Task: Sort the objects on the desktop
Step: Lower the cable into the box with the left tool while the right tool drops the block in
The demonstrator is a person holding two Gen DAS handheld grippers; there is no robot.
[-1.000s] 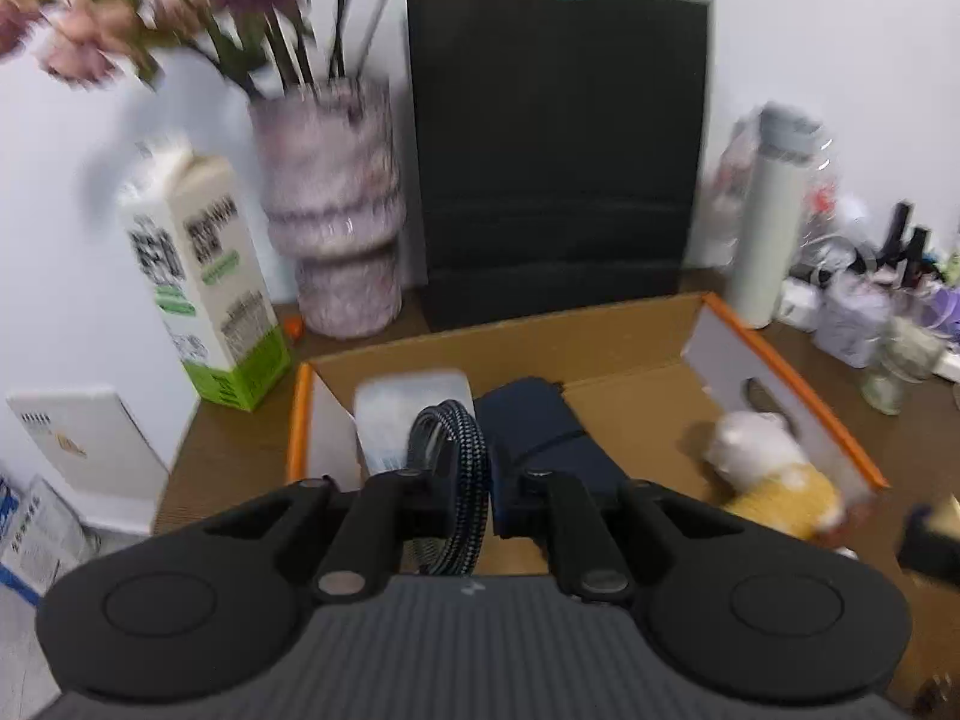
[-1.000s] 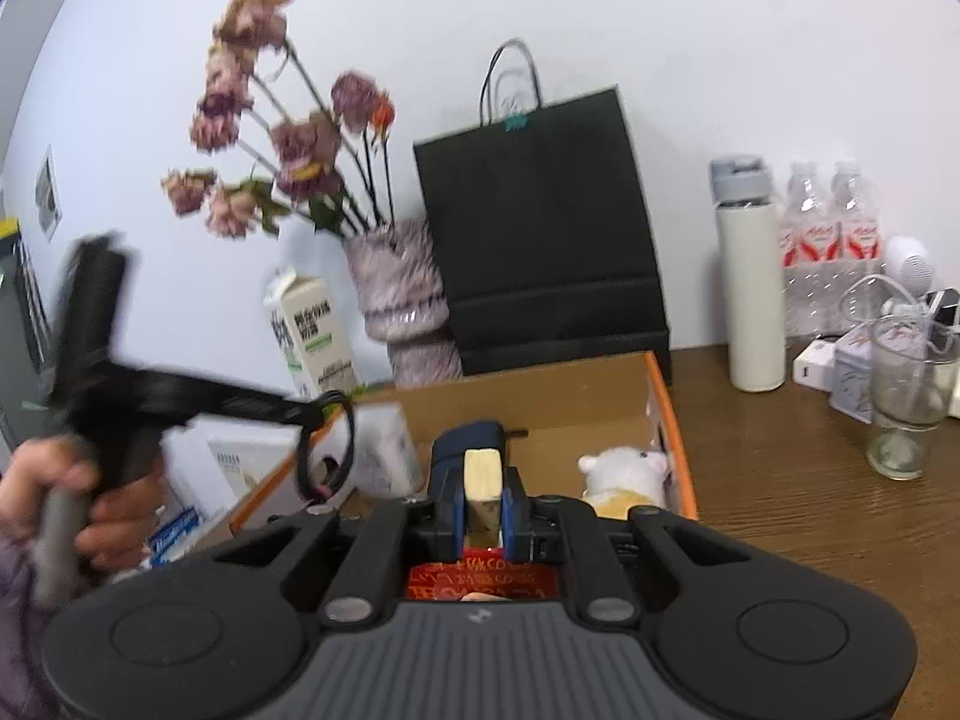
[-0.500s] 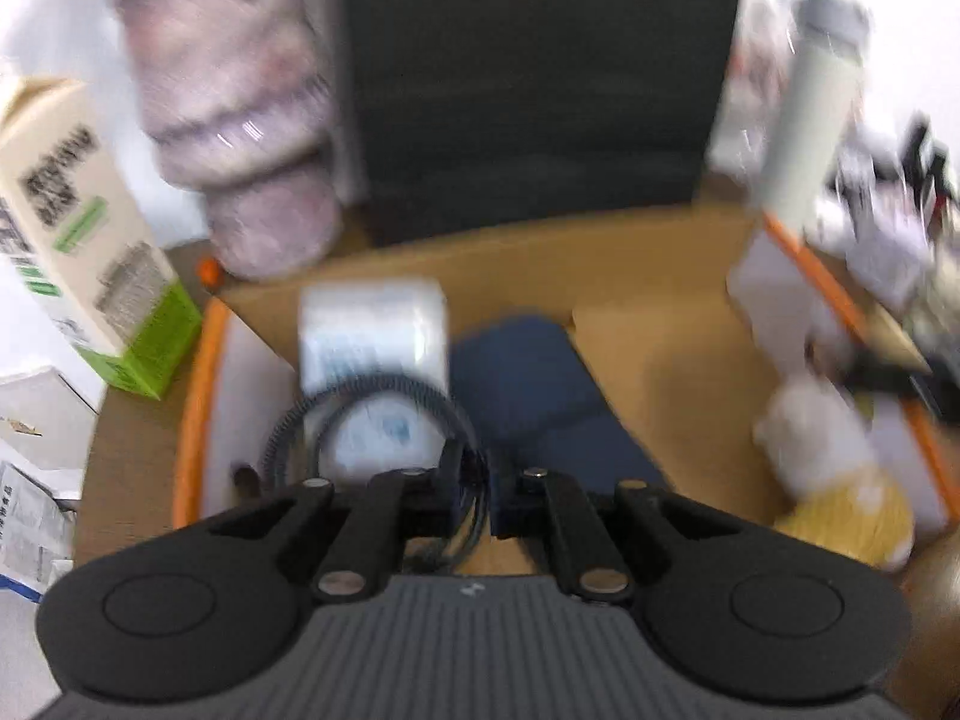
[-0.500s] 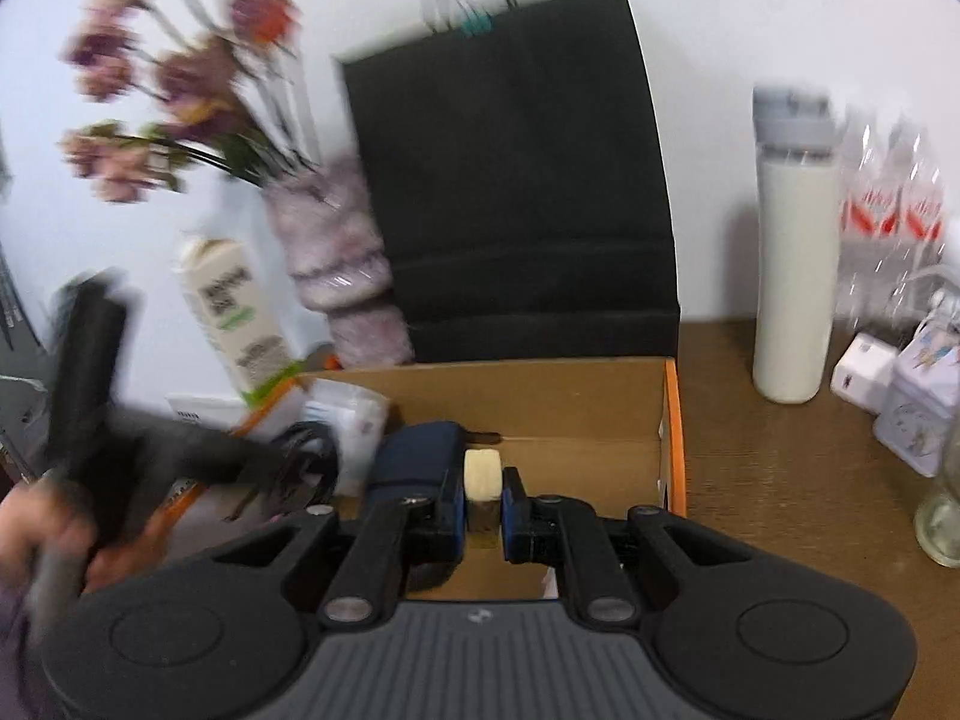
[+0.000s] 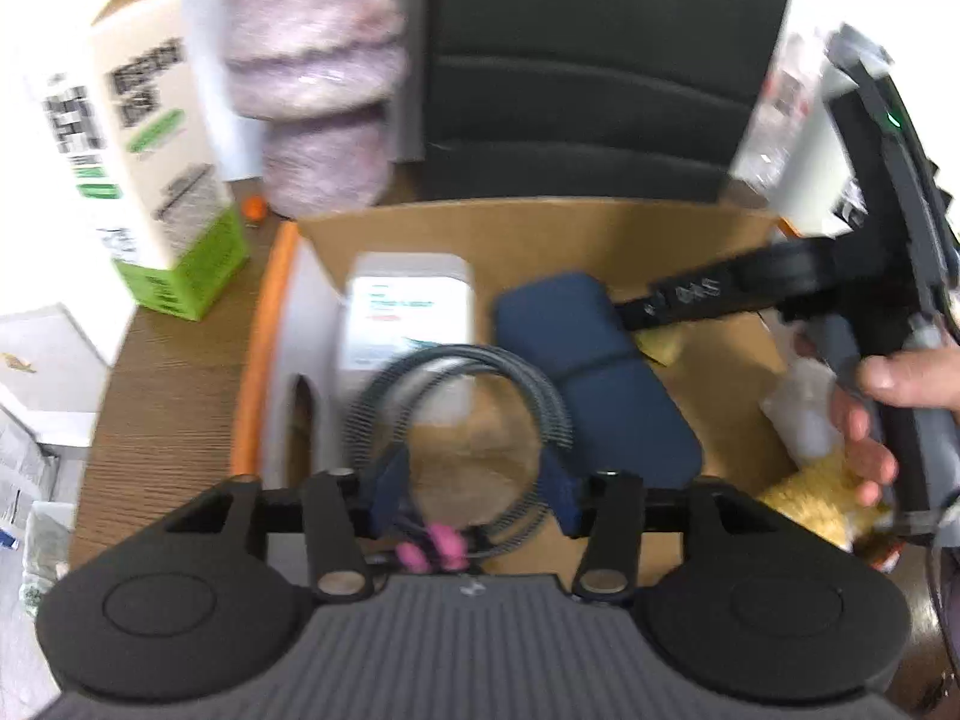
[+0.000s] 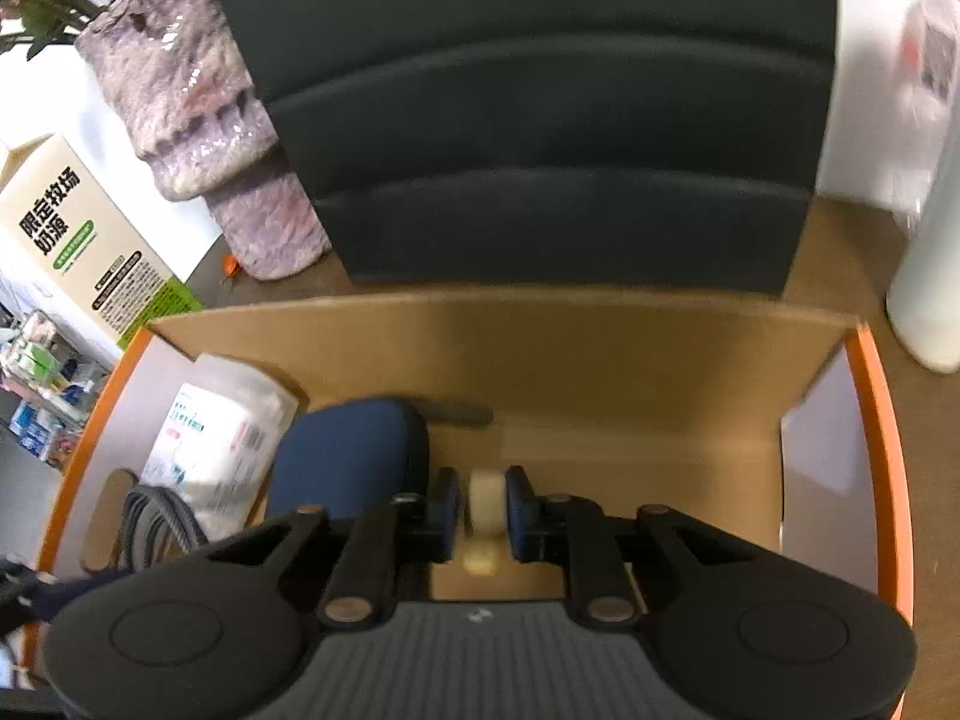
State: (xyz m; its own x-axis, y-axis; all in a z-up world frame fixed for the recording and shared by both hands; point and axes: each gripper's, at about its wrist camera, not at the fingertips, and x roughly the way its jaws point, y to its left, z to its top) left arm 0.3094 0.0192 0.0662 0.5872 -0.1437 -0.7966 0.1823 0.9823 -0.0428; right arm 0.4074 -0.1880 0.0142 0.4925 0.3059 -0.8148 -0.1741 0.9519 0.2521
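A cardboard box with an orange rim [image 5: 264, 330] [image 6: 876, 420] lies below both grippers. My left gripper [image 5: 474, 480] hovers over its near left part. Its jaws are opening, and a coiled grey cable [image 5: 462, 378] with a pink tie hangs loose between them, with the pads off it. My right gripper [image 6: 483, 510] is low over the box floor. Its jaws are also opening, with a small cream block [image 6: 485, 510] between the pads and thin gaps showing. The box holds a navy pouch [image 5: 588, 372] [image 6: 348, 456], a white tissue packet [image 5: 408, 312] [image 6: 222, 438] and a white and yellow plush toy [image 5: 822, 480].
A black paper bag [image 5: 600, 60] stands behind the box, with a mottled purple vase [image 5: 318, 78] and a milk carton [image 5: 138, 168] to its left. A white bottle [image 6: 930, 276] stands at the right. A person's hand [image 5: 870, 420] holds the right gripper's handle over the box's right side.
Both grippers came down closer over the box, the right one swinging in from the side. The left jaws spread off the cable. The right jaws widened around the cream block.
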